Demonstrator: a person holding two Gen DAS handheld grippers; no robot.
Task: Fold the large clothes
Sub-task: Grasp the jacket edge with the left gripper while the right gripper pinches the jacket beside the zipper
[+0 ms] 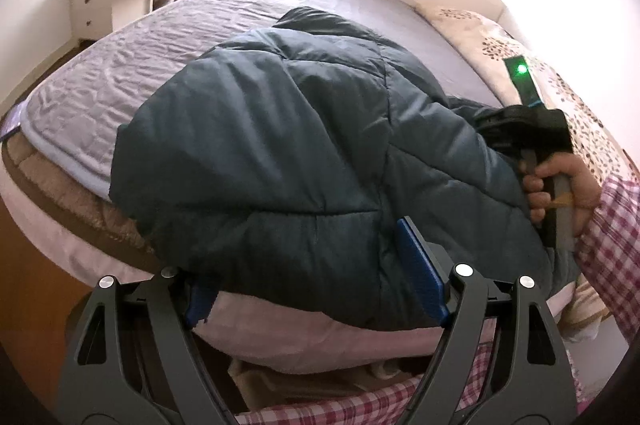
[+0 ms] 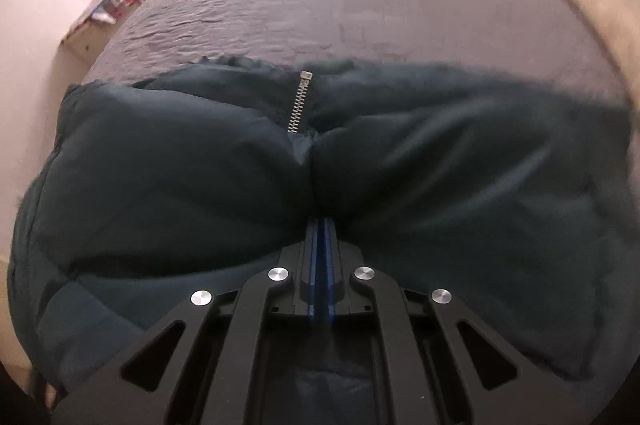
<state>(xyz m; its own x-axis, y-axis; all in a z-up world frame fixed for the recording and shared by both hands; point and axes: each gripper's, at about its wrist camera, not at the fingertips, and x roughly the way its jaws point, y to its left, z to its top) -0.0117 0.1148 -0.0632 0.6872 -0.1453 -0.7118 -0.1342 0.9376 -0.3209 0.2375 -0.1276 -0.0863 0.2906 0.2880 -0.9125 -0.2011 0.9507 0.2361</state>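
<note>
teal jacket point(image 1: 280, 145) overhangs bed point(image 1: 120, 37) edge; right gripper point(image 2: 319, 225) pinches it, left gripper point(image 1: 316, 289) released.

Blown-out daylight on the far walls, left view sharp, right view dim and motion-smeared, fisheye bending and dark vignette at edges
</note>
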